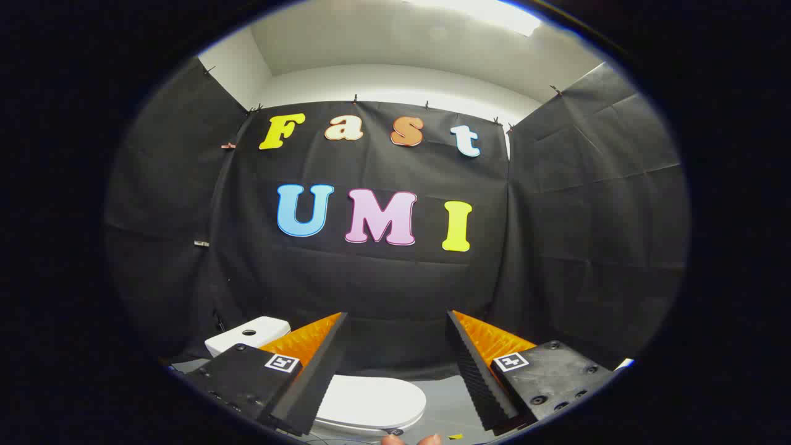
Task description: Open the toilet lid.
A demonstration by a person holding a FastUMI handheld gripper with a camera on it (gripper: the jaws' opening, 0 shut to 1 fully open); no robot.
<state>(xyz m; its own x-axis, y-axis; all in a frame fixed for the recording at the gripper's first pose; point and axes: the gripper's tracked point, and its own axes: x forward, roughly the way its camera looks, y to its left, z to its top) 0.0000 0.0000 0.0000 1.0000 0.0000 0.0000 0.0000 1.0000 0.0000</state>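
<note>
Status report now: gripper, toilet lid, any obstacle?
Gripper open, fingers holding nothing. Toilet lid closed, below and between the fingers, untouched. Nothing between fingers and lid.

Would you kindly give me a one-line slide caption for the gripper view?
Open tongs hover above the closed toilet lid, the white cistern beyond.

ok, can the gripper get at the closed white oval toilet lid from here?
Probably yes: gripper is open, the white oval toilet lid lies closed just ahead and below between its fingers, with nothing between.
</note>
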